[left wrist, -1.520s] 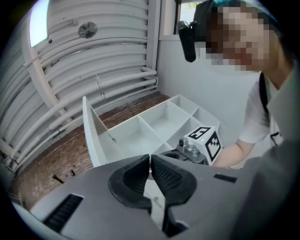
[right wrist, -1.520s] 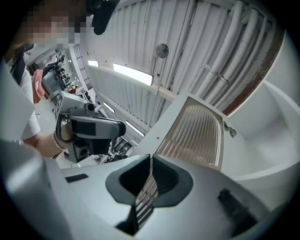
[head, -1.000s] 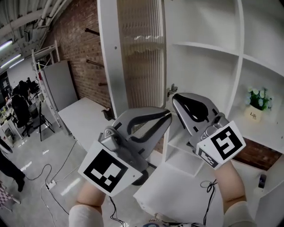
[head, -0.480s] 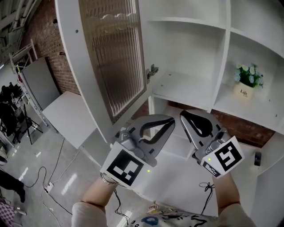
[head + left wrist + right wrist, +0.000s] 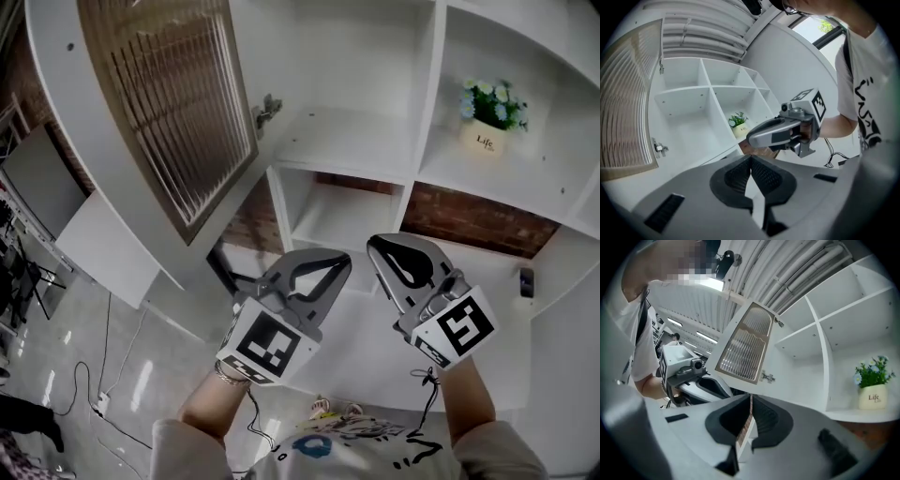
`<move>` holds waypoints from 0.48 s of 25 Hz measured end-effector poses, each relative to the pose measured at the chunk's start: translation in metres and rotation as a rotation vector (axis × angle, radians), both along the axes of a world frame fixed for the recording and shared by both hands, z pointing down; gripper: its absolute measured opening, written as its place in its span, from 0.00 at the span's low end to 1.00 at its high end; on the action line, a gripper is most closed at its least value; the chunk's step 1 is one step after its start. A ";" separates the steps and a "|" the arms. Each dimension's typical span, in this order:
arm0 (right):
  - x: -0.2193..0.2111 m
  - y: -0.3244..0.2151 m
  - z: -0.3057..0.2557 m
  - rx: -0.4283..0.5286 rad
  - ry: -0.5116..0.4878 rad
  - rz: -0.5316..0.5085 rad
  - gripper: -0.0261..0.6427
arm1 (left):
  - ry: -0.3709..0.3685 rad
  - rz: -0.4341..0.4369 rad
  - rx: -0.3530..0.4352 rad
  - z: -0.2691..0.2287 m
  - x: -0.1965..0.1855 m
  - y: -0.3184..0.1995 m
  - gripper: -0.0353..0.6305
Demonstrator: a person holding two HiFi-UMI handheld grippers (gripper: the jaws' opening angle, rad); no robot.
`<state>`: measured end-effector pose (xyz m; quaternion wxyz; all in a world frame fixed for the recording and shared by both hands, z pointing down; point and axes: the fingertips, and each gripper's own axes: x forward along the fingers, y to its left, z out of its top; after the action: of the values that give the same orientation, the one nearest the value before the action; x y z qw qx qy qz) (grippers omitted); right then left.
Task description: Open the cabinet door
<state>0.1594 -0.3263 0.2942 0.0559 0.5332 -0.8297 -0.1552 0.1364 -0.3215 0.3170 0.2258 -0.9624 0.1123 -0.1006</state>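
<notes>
White shelves [image 5: 356, 141] hold a potted plant [image 5: 487, 117], with the cabinet door [image 5: 169, 122] standing open.

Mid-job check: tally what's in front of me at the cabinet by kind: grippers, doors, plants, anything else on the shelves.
Grippers: 2 (left gripper, right gripper)
Open glass door: 1
Potted plant: 1
Small dark object: 1
Total: 5

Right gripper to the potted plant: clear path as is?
Probably yes: potted plant stands in an open-fronted compartment, cabinet door swung away left, nothing between. Right gripper is shut, so it must open first.
</notes>
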 end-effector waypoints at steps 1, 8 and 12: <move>0.002 0.001 0.006 -0.009 -0.002 0.012 0.09 | -0.010 -0.003 -0.015 0.010 0.000 0.000 0.08; 0.021 0.016 0.038 -0.059 -0.017 0.089 0.09 | -0.017 0.023 -0.139 0.054 0.011 0.008 0.08; 0.028 0.023 0.055 -0.082 -0.035 0.111 0.09 | -0.003 0.038 -0.205 0.070 0.015 0.012 0.08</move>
<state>0.1870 -0.3029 0.3487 0.0714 0.5784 -0.8053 -0.1084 0.1517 -0.3092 0.3866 0.1282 -0.9823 0.0828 -0.1086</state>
